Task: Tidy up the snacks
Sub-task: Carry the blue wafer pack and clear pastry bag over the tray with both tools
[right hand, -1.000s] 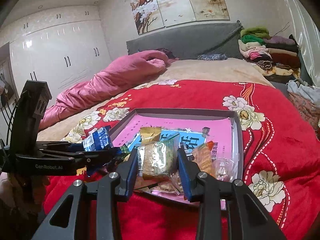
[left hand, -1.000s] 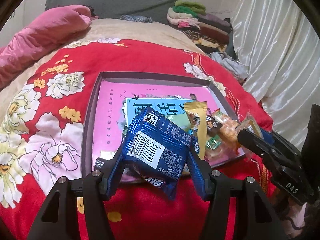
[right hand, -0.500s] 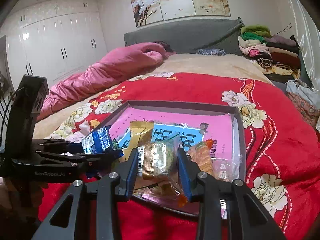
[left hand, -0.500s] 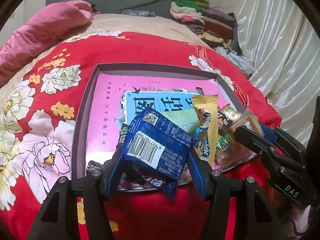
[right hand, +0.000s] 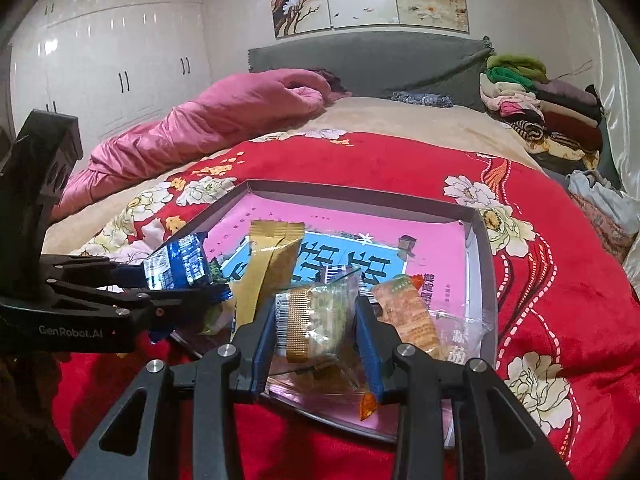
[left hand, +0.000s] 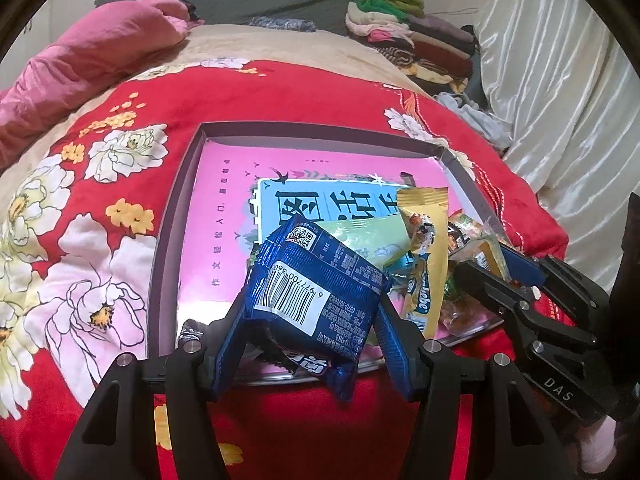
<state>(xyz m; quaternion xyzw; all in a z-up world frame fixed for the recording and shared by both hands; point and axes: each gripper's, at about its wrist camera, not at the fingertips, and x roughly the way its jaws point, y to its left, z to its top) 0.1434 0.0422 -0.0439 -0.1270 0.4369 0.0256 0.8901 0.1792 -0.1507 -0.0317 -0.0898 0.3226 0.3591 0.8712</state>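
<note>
over the shallow box lid (left hand: 172, 240), left gripper (left hand: 312, 320) clamps a blue packet (left hand: 316, 292); right gripper (right hand: 316, 320) pinches a clear cracker packet (right hand: 316, 316), likely for sorting.

Bed (right hand: 400, 120) being covered by red floral blanket (left hand: 280, 92). Shallow box tray (left hand: 168, 240) lying flat on blanket. Pink quilt (right hand: 224, 120) lying bunched along left side. Folded clothes pile (right hand: 536, 100) being stacked at far right corner by headboard (right hand: 360, 64).
</note>
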